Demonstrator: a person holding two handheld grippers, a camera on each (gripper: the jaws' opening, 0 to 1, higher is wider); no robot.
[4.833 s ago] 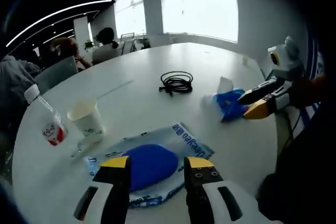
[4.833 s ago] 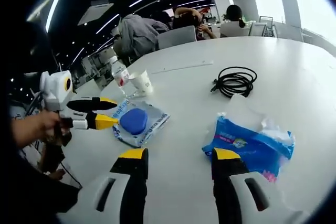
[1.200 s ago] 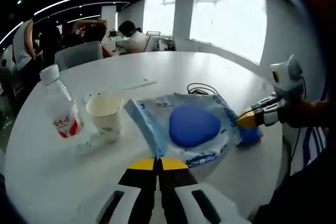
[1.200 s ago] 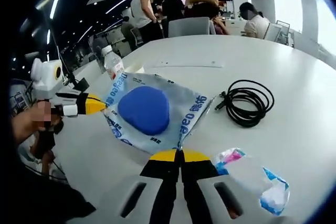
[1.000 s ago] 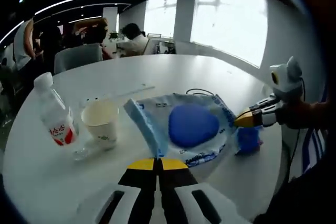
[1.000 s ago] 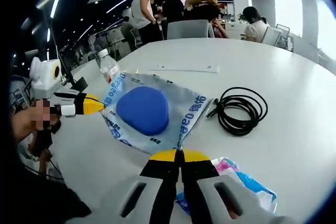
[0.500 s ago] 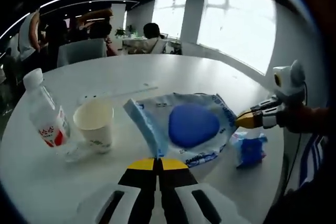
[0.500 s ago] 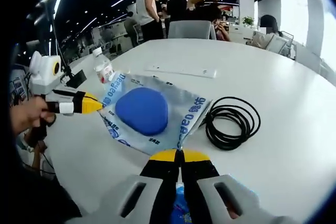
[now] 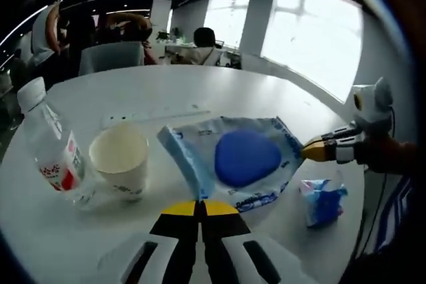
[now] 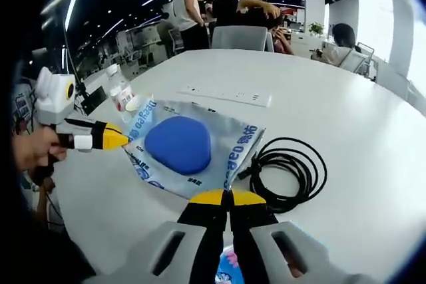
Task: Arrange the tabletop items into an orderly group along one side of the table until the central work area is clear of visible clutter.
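1. Left gripper view, far left of the claw: a bottle (image 9: 52, 153) stands upright on the white table (image 9: 219, 98), red label facing us.
2. Just right of it, a paper cup (image 9: 121, 159) stands upright, close beside the bottle, ahead and left of the left claw (image 9: 199, 207).
3. Behind the cup, a long white power strip (image 9: 154, 118) lies flat across the table.
4. Centre: the left claw is pinched tight on the near corner of the pouch (image 9: 239, 157), a clear packet with a blue pad inside; it stretches up and to the right from the yellow tips.
5. Right of the pouch, the right claw (image 9: 311, 151) comes in from the side, tips closed on the pouch's far corner.
6. Below that, a small blue wipes pack (image 9: 323, 200) sits on the table, right of the left claw.
7. Right gripper view, left side: the left claw (image 10: 121, 139) grips the pouch's (image 10: 186, 147) far corner; the bottle (image 10: 120, 94) stands beyond it.
8. Centre: the right claw (image 10: 227, 198) is clamped shut on the pouch's near corner.
9. Ahead and right of it, a black cable coil (image 10: 287, 173) lies on the table, beside the pouch's edge.
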